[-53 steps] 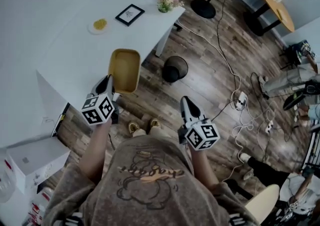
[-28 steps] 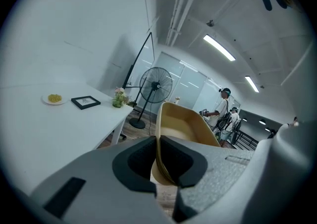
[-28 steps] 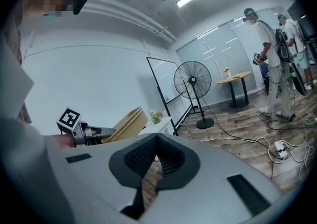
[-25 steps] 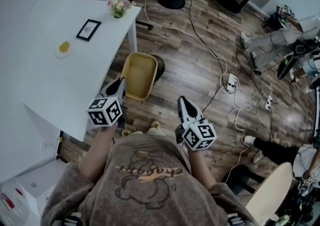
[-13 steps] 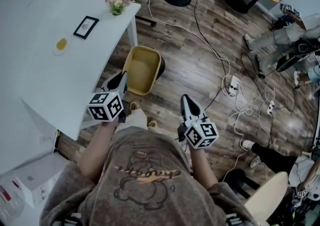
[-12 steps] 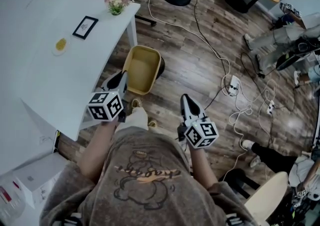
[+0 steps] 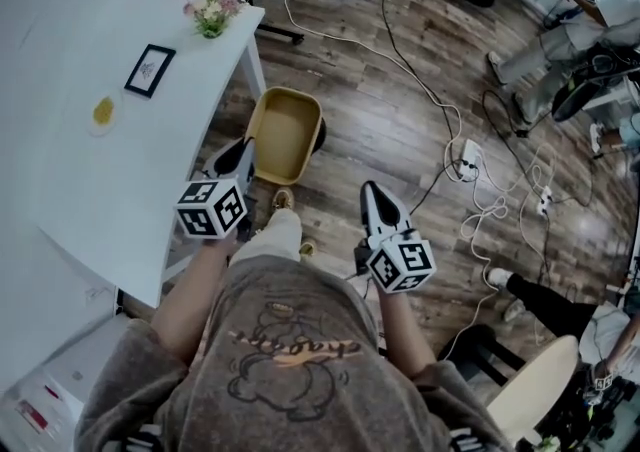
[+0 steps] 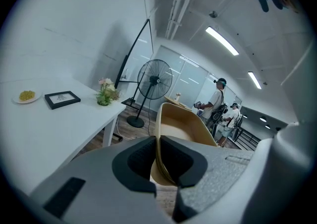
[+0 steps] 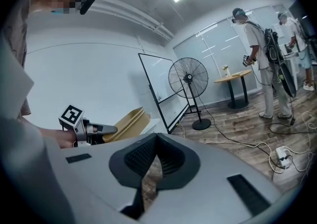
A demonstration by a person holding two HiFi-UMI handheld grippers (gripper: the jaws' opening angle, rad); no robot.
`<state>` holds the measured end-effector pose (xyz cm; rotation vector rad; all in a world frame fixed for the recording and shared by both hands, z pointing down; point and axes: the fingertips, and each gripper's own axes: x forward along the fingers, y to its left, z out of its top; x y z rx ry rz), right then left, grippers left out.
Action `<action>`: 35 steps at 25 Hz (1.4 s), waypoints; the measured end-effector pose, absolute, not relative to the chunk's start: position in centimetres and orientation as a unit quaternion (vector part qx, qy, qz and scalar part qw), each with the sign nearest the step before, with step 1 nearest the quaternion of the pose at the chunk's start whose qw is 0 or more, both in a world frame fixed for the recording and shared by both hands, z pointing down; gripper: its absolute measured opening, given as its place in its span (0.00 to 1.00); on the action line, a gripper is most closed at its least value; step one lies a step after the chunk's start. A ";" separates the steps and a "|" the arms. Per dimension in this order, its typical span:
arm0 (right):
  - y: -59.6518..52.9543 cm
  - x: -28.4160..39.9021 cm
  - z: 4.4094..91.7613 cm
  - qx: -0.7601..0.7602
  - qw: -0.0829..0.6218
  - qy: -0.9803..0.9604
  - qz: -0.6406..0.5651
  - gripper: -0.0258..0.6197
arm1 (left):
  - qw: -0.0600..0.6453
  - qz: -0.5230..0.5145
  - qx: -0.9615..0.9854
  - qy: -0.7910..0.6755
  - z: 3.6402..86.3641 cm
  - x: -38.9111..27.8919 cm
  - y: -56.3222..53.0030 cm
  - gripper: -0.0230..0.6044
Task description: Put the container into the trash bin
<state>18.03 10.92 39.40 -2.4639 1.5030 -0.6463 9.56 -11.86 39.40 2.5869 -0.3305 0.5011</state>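
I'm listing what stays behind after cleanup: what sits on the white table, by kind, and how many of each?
On the white table:
picture frame: 1
plate of yellow food: 1
small pot of flowers: 1
Total: 3
Not counted: the container, clamped in the left gripper off the table's edge.

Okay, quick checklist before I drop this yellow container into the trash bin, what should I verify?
1. Grip: left gripper jaws are clamped on the rim of the yellow container: ok.
2. Container over the trash bin: only a dark sliver shows past the container's right edge, so whether it is centred: cannot tell.
3. Bin opening free: hidden under the container: cannot tell.
4. Right gripper empty, jaws shut, apart from the container: ok.
5. Container clear of the white table edge: ok.
6. Floor cables away from the bin: ok.
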 end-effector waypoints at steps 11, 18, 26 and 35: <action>6.1 23.6 46.1 -0.837 0.079 0.482 -0.247 0.04 | 0.241 0.224 0.939 -0.098 46.9 17.2 -16.7 0.07; 3.9 26.1 50.5 -0.837 0.080 0.472 -0.266 0.04 | 0.247 0.257 0.930 -0.090 52.6 19.8 -18.3 0.07; 2.2 28.7 56.7 -0.839 0.080 0.455 -0.286 0.04 | 0.252 0.294 0.917 -0.093 60.1 21.6 -20.0 0.07; 0.3 30.9 65.0 -0.839 0.061 0.444 -0.308 0.04 | 0.256 0.324 0.907 -0.085 69.6 24.6 -22.2 0.07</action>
